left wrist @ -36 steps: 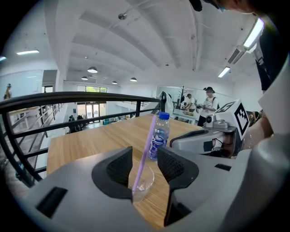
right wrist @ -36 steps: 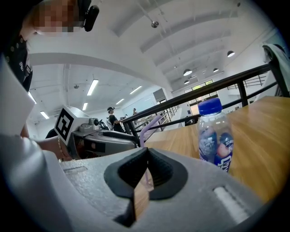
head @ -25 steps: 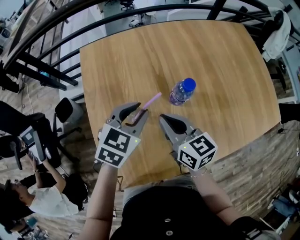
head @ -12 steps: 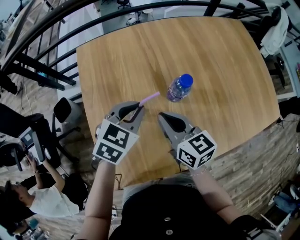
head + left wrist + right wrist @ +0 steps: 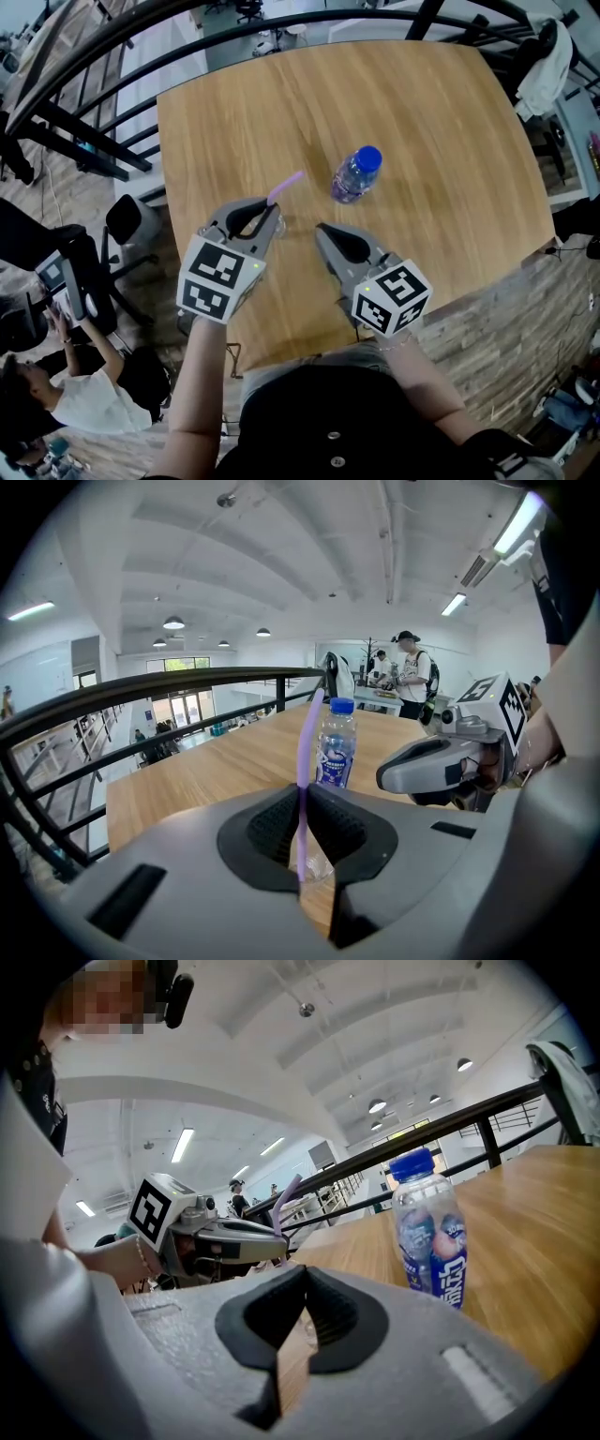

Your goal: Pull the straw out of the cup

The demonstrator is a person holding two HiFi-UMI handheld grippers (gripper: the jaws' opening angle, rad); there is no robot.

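A purple straw (image 5: 284, 187) sticks up and away from my left gripper (image 5: 274, 217), which is shut on its lower part. In the left gripper view the straw (image 5: 306, 752) runs up between the dark pads (image 5: 272, 827), and a clear cup (image 5: 314, 862) shows on the table just below the jaws. My right gripper (image 5: 322, 231) rests close to the right of the left one, shut with nothing between its jaws. In the right gripper view its tips (image 5: 302, 1274) meet, and the left gripper (image 5: 225, 1237) with the straw (image 5: 287, 1199) shows beyond them.
A water bottle with a blue cap (image 5: 354, 175) stands on the wooden table (image 5: 422, 112) just beyond both grippers; it also appears as the bottle (image 5: 335, 747) and the bottle (image 5: 429, 1227). A black railing (image 5: 94, 84) runs past the table's left side. A person (image 5: 84, 394) sits below left.
The left gripper's jaws have gone from open around the straw to shut on it. The straw's tip has shifted a little left. The right gripper has stayed put.
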